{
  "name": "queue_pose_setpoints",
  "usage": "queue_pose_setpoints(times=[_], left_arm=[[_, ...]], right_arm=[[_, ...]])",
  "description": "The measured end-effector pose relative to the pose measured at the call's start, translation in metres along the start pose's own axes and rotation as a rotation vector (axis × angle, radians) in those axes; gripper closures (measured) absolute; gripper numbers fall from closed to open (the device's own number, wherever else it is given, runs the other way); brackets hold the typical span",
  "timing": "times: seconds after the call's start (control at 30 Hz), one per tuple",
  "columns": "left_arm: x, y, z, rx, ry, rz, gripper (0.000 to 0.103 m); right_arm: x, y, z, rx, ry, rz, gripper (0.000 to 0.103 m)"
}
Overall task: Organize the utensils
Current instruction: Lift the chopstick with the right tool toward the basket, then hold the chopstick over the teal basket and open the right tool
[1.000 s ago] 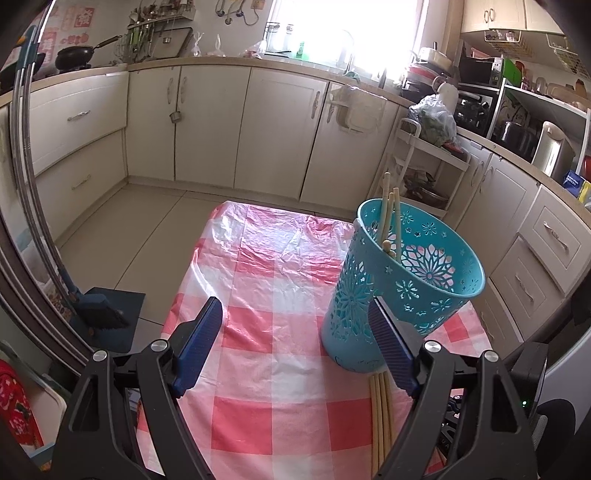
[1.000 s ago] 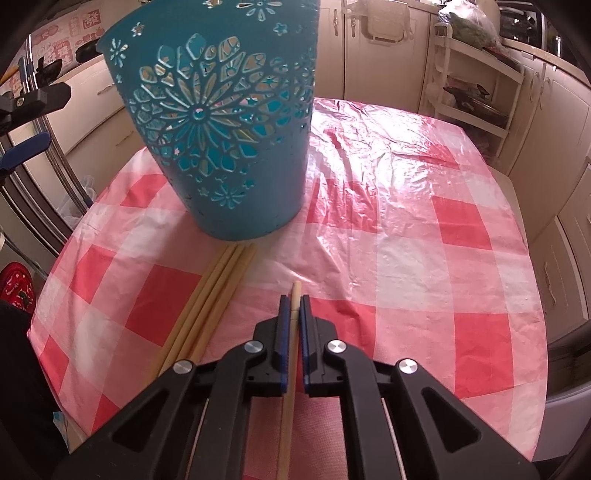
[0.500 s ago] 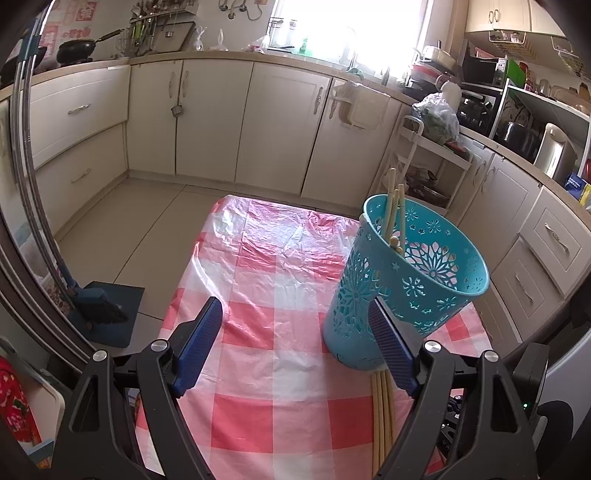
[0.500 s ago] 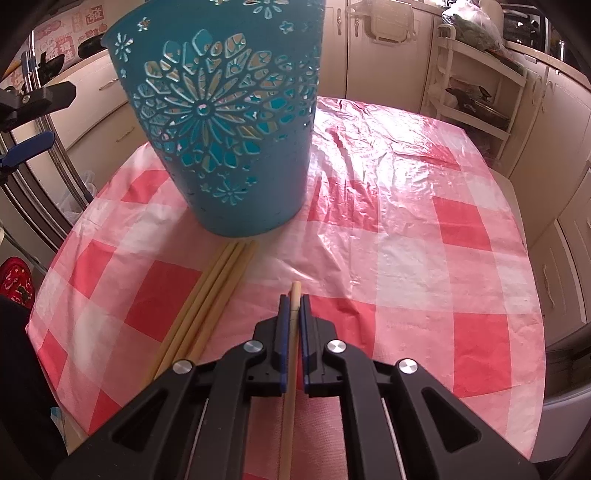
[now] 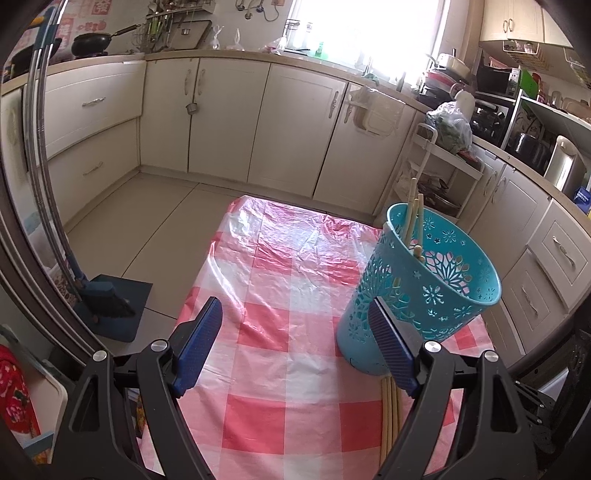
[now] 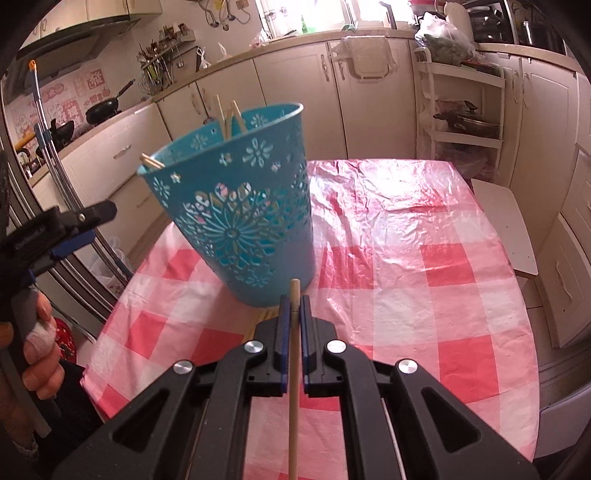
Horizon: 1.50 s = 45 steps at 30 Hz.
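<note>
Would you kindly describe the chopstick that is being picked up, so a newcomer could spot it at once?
Start at the red-and-white checked tablecloth and find the teal cut-out basket standing on it. Just in front of the basket, the right gripper is shut on one pale wooden chopstick. Unlike the loose chopsticks on the cloth or those standing in the basket, it is clamped between blue pads.

- Daylight from window (image 5: 362,29), blown out white.
- Glare streaks on plastic tablecloth (image 5: 295,236) below window.
- Strong fisheye bending, dark vignette at corners.
- Focus sharp; no motion blur.
</note>
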State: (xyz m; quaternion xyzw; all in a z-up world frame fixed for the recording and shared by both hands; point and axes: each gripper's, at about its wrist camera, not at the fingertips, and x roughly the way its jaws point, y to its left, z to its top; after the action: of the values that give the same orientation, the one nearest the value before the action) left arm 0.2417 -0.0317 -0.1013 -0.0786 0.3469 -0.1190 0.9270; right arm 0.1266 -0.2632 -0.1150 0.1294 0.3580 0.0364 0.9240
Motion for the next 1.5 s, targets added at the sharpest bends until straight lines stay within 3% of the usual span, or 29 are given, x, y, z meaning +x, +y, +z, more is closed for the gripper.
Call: queue_pose_setpoints(times=[0.47, 1.0, 1.23, 1.5], left_arm=[[0.004, 0.005, 0.003, -0.042, 0.003, 0.002, 0.026], [0.01, 0.002, 0.002, -0.038, 0.02, 0.003, 0.026], [0.01, 0.003, 0.002, -0.041, 0.02, 0.002, 0.026], [0.01, 0.003, 0.002, -0.041, 0.019, 0.003, 0.025]], right_arm=[[-0.033, 0.007, 0.028, 0.021, -0.146, 0.105, 0.097], [-0.075, 0.014, 0.056, -0.025, -0.259, 0.119, 0.097], [-0.111, 0.03, 0.097, -0.081, -0.31, 0.13, 0.097], [-0.147, 0.048, 0.148, -0.124, -0.448, 0.156, 0.097]])
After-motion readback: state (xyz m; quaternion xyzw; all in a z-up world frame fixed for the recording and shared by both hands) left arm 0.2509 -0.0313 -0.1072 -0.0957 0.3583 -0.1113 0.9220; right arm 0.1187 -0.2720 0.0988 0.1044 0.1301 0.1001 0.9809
